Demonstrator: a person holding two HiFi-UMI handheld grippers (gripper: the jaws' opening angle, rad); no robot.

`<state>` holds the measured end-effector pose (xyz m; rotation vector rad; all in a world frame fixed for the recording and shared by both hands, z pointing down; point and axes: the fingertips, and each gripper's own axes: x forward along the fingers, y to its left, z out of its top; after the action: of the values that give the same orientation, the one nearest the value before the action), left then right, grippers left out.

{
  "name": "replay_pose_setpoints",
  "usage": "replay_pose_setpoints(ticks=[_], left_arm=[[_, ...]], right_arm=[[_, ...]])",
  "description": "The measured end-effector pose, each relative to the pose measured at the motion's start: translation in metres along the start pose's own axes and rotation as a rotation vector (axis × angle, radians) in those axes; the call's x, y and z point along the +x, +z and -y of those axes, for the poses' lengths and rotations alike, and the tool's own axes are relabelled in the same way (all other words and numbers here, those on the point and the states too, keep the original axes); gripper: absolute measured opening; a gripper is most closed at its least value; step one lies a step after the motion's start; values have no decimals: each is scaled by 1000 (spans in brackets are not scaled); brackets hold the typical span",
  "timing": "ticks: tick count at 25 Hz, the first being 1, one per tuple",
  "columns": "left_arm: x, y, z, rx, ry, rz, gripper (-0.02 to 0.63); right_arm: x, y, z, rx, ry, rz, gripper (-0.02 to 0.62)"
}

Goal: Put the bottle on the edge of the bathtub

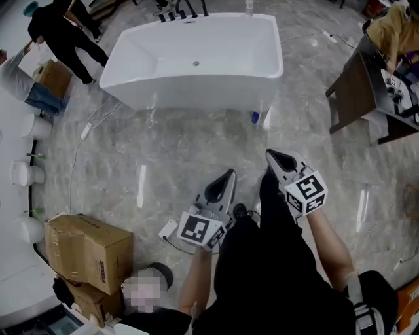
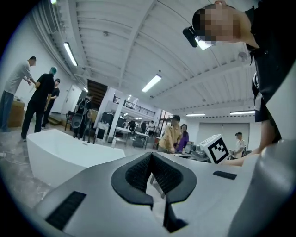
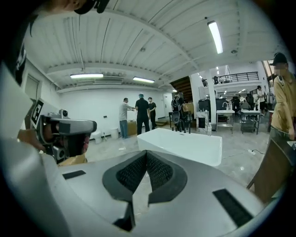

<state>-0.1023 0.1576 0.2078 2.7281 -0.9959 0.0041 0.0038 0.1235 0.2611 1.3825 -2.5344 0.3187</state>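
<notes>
While both grippers hang low in the head view, close to the person's body, neither has anything in it. The left gripper (image 1: 230,173) has its fingers pressed together with nothing between them, as the left gripper view shows, and the right gripper (image 1: 270,153) is likewise fully closed and empty, its ribbed pads meeting at the tips. The white bathtub (image 1: 196,88) sits at the top centre of the head view, well apart from both grippers across bare floor. A small pale bottle (image 1: 249,8) stands at the tub's far side, upper middle-right of the frame, just right of the dark taps (image 1: 177,13). The right gripper view also shows it (image 3: 209,127) at the back of the tub. It looks to be on the rim, but on the edge or just behind it cannot be told. A tiny blue thing (image 1: 255,117) lies on the floor by the tub's near right corner, too small to identify. If that pale bottle is the task's one, placement looks done with hands pulled clear. If not, nothing is picked up and the whole job remains.
</notes>
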Motion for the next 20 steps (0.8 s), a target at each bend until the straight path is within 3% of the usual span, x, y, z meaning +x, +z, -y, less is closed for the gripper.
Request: replay_pose_setpoints(ticks=[7,13,20], left_arm=[[-44,11,20,2,2,30,11],[-49,10,23,-28,12,45,11],[-46,3,31,-8,-5,21,11]], right_arm=[[-61,19,-57,47,27,81,14],[-87,19,-64,63,-1,89,14],[-94,7,-66,81,-6,76,14]])
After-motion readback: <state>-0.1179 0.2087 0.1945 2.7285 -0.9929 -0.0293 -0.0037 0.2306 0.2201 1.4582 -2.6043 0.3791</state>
